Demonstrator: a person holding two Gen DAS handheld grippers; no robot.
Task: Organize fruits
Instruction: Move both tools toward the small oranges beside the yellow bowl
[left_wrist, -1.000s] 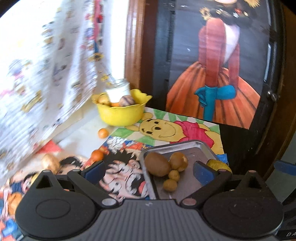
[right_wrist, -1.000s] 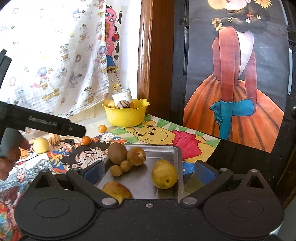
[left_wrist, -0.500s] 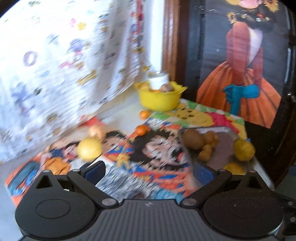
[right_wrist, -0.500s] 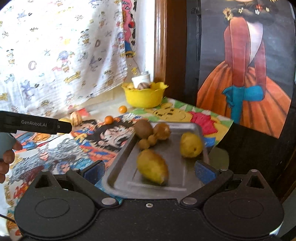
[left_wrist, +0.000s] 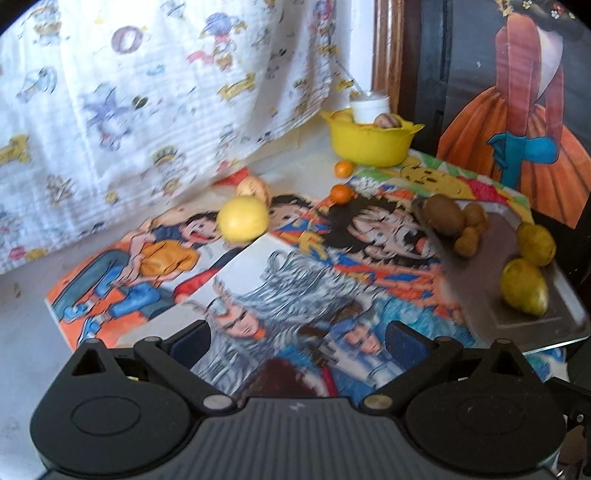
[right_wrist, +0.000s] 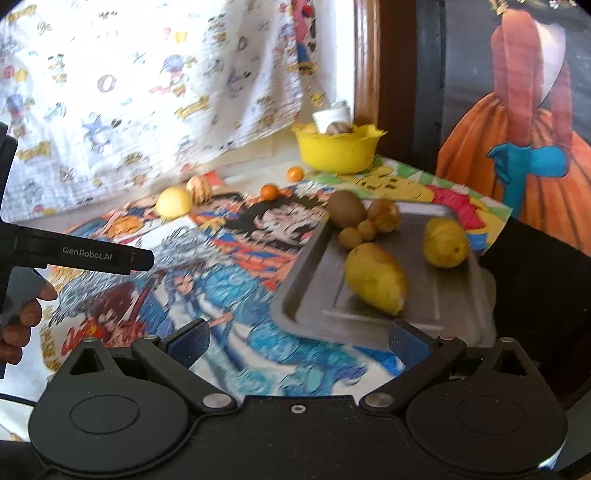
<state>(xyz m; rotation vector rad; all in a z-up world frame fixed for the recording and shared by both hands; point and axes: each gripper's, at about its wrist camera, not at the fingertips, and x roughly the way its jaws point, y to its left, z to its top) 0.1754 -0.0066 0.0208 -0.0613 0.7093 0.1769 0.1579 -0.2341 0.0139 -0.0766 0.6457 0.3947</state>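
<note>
A metal tray (right_wrist: 306, 280) (left_wrist: 554, 306) on the cartoon mat holds a brown kiwi (right_wrist: 345, 213), several small brown fruits (right_wrist: 384, 219) and two yellow fruits (right_wrist: 376, 282) (right_wrist: 445, 242). On the mat to the left lie a yellow lemon (left_wrist: 242, 218) (right_wrist: 173, 202), a tan striped fruit (left_wrist: 255, 187) and two small oranges (left_wrist: 340, 193) (left_wrist: 343, 168). My left gripper (left_wrist: 295, 341) is open and empty above the mat, well short of the lemon. My right gripper (right_wrist: 295, 338) is open and empty before the tray's near edge. The left gripper's body (right_wrist: 88, 254) shows in the right wrist view.
A yellow bowl (left_wrist: 371, 142) (right_wrist: 338, 149) with a white cup and fruit stands at the back by the wooden door frame. A patterned cloth (left_wrist: 147, 92) hangs along the left. The table drops off just right of the tray.
Both grippers have pulled back and swung left. The tray has slid from the centre to the right in the left wrist view; the lemon and more of the mat now show.
</note>
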